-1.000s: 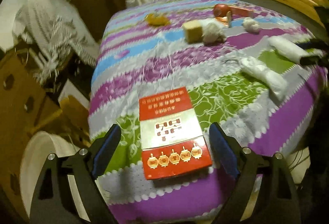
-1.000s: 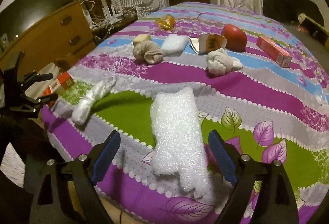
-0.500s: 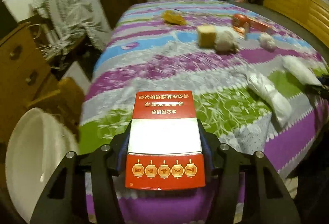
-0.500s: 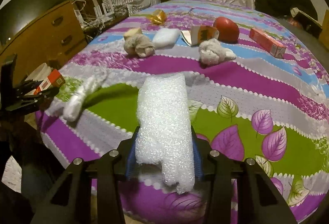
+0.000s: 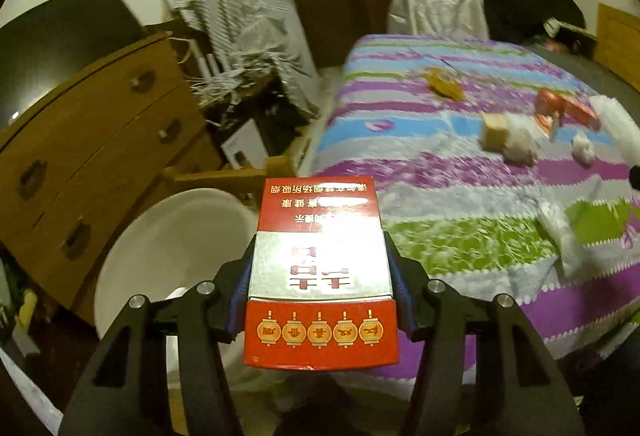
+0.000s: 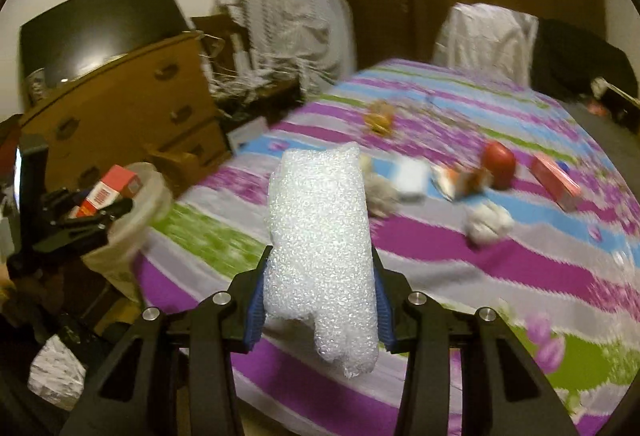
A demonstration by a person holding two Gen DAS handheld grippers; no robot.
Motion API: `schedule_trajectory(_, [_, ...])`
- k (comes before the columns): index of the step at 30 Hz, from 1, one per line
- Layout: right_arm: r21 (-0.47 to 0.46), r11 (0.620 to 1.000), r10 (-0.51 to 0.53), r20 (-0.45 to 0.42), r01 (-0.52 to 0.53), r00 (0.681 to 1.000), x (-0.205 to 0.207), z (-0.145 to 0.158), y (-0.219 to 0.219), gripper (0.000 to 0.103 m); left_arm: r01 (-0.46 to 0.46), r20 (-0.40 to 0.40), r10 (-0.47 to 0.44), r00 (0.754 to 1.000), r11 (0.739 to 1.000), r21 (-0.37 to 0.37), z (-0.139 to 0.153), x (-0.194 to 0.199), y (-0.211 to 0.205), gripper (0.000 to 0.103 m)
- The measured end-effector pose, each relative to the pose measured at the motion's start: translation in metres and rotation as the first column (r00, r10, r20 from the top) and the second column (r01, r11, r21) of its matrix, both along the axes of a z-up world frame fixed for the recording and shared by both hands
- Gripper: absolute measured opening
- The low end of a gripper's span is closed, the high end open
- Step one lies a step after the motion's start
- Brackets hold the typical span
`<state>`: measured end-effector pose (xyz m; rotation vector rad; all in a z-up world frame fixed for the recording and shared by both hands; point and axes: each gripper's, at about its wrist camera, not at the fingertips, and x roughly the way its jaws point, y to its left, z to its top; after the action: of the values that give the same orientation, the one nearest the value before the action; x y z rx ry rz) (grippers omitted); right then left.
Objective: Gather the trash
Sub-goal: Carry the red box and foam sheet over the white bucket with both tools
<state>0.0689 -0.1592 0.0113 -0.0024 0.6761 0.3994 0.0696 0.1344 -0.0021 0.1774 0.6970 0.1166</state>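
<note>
Two items in hand, one per gripper, both lifted clear of the bed.

Item 1: red and silver carton (image 5: 320, 272). Held by the left gripper (image 5: 320, 300), pads pressed on its long sides, printed face up. Position: over the bed's near corner, with the white bin (image 5: 168, 248) directly to its left on the floor, beside the wooden dresser (image 5: 92, 164). The right wrist view shows the same carton (image 6: 108, 190) in that gripper (image 6: 86, 214), against the bin's rim (image 6: 154, 182).

Item 2: roll of bubble wrap (image 6: 320, 236). Held by the right gripper (image 6: 320, 300), blue pads squeezing its lower half; a loose flap hangs below the jaws. Position: above the striped bedspread (image 6: 500, 268), well short of the bin.

Remaining on the bedspread: red round object (image 6: 498, 164), pink box (image 6: 556, 182), crumpled white wads (image 6: 488, 222), yellow wrapper (image 6: 378, 118), other small scraps; detail blurred.

Step in hand, by judgement: carry to the bin, pickup done for both items.

Next move calls for: bringing the carton squarely over the bin mouth before parting the left jaws; swinging the bubble wrap leftward past the bed edge to the same opening. Note: the wrap is soft and light, likely to snag on a pad or drift at release.
</note>
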Motion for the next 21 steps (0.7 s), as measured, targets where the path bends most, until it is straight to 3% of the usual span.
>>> schedule_trajectory(9, [-0.017,0.982,0.189,0.025,-0.189,0.982,0.015,0.036,0.112,0.045,-0.106,0.071,0.105,0.992,0.994,0.014,0.030,-0.018,0.049,0.054])
schedule_trajectory(21, [0.011,0.923,0.384,-0.091,-0.384,0.919,0.068,0.067,0.265,0.045,-0.220,0.087,0.218,0.972,0.975,0.017,0.043,-0.019,0.117,0.054])
